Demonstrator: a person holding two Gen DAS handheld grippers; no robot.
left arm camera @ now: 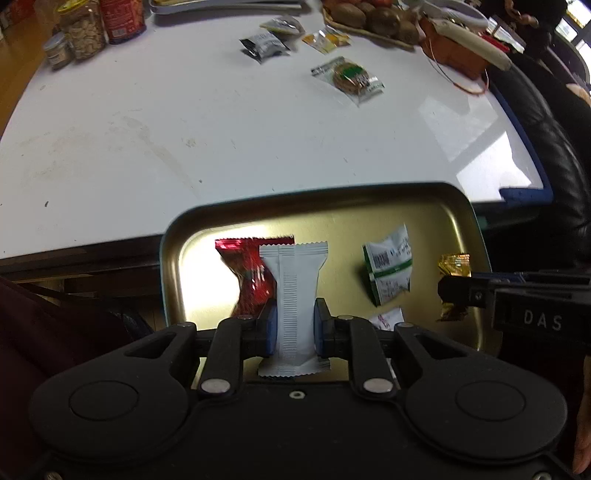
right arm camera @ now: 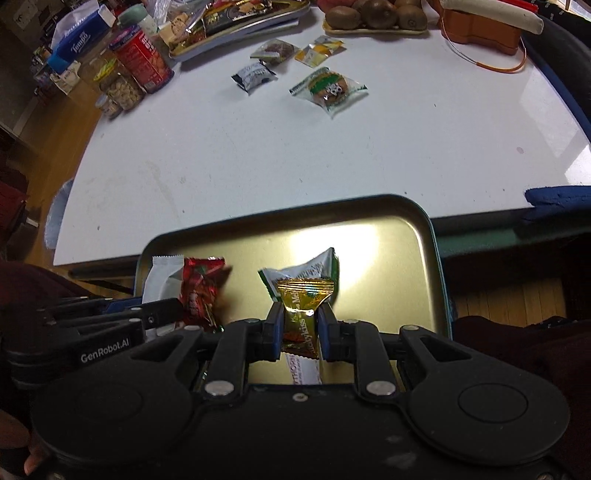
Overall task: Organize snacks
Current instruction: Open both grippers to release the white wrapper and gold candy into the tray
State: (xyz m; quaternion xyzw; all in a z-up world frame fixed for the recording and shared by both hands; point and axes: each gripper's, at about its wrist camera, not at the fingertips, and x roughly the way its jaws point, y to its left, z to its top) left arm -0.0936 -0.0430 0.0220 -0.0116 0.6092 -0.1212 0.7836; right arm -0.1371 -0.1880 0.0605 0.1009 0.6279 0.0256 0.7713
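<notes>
Beyond both grippers: gold tray point(left arm camera: 369, 199), its far rim level with the near edge of the white table point(left arm camera: 184, 147); tray hangs off that edge, nearer than the tabletop. Broad bare tabletop past the rim, clear of clutter until the loose snacks far ahead.

Left gripper point(left arm camera: 295, 328): pointed steeply down over the tray, pads clamped on a white packet point(left arm camera: 295, 288) held upright between them. Just behind the packet, to its left: red wrapper point(left arm camera: 251, 273) lying in the tray. To the right: green-and-white packet point(left arm camera: 389, 269) on the tray floor, some bare gold floor between.

Right gripper point(right arm camera: 299, 325): likewise steeply down, just right of the left one, jaws pressed onto a gold candy point(right arm camera: 301, 314). Directly past its tips: the green-and-white packet. Tray's right wall close on that side, open floor in between.

Far ahead on the table: cookie packet point(right arm camera: 328, 88), black-and-white packet point(right arm camera: 253, 75), yellow packet point(right arm camera: 317, 50), well apart from the tray. Far left: red can point(right arm camera: 144, 61), nut jar point(right arm camera: 122, 88). Far right: kiwi tray point(right arm camera: 376, 29).
</notes>
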